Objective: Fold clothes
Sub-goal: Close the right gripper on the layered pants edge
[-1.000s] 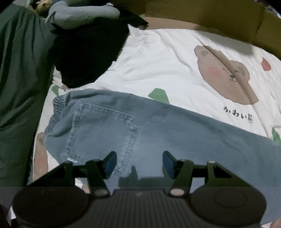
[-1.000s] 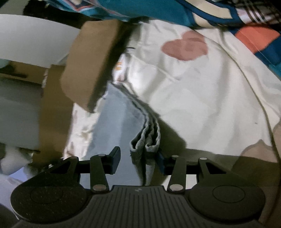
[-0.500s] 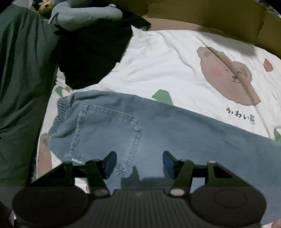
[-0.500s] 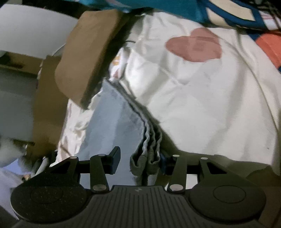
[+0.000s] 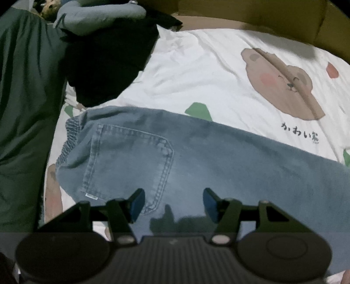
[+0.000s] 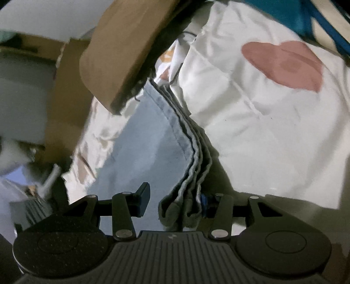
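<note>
Light blue jeans [image 5: 196, 166] lie flat on the white bear-print sheet [image 5: 207, 72], back pocket up and waistband to the left. Just above the seat, beside the pocket, my left gripper [image 5: 174, 202] hovers open and holds nothing. In the right wrist view the stacked leg hems [image 6: 190, 166] run down between the jaws of my right gripper [image 6: 175, 200]. The bunched hem end leans on the right finger, and a gap shows between it and the left finger [image 6: 143, 200]. The pads do not clamp the cloth.
A dark green cloth [image 5: 24, 109] and a black garment [image 5: 105, 65] lie left of the jeans, with a grey stuffed toy [image 5: 98, 15] behind. Cardboard [image 5: 251, 13] borders the far side of the sheet. A brown cardboard flap [image 6: 122, 45] overhangs the hems. A colourful blanket [image 6: 315, 15] lies at the top right.
The right wrist view has rolled and shifted, so the hems now slant more and more of the leg shows. The hem end stays by the right finger. The left view barely changes.
</note>
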Motion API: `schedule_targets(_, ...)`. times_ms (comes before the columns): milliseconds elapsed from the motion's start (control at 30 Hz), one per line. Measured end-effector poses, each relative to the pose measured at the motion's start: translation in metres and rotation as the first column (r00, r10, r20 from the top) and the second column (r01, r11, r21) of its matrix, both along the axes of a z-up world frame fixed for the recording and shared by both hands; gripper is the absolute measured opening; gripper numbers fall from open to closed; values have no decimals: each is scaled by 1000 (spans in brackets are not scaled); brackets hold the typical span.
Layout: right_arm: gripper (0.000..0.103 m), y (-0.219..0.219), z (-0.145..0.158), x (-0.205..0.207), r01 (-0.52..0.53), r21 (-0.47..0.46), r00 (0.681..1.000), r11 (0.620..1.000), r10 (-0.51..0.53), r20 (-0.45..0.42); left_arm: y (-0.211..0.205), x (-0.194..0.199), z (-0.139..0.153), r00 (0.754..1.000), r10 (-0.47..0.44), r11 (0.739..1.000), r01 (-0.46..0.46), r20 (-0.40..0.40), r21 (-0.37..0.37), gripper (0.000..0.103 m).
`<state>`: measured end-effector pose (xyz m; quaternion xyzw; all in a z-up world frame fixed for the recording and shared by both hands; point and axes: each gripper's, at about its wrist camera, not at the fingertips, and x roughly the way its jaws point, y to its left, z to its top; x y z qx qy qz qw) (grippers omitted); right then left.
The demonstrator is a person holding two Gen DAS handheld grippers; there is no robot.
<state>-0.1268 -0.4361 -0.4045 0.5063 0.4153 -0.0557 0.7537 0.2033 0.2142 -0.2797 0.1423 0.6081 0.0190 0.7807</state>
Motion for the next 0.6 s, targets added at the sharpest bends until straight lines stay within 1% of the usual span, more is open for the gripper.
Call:
schedule_targets(100,48,-4,-8,15,-30,7,999,1000,30,-29,3,-1,-3,1000,12,1000,-12,-10,2,62)
schedule_targets(167,48,-6,-12,22,-49,18,998,999,50,-33,5,-1,-3,1000,13,1000,-13,-13,7,62)
schedule_targets(300,48,-12,-16,27,-96,39,995,995,97,-32,11,-1,-3,1000,19,1000,-19,-12,16,62)
schedule_targets(433,47,-16,-14,25,-117,65,992,991,120,-44,17,-1,-5,999,30,999,-29,-15,19,62)
schedule_targets(500,46,-15,-8,22,-139,90,990,986,141,-20,17,-3,-6,999,28,999,-28,-16,16,62)
schedule_targets(567,46,-14,1,19,-167,145,986,975,162,46,16,-4,-6,1000,22,1000,-22,-18,16,62)
schedule_targets(600,46,-13,1,19,-176,156,984,972,169,53,17,-5,-7,1000,21,1000,-20,-19,16,62)
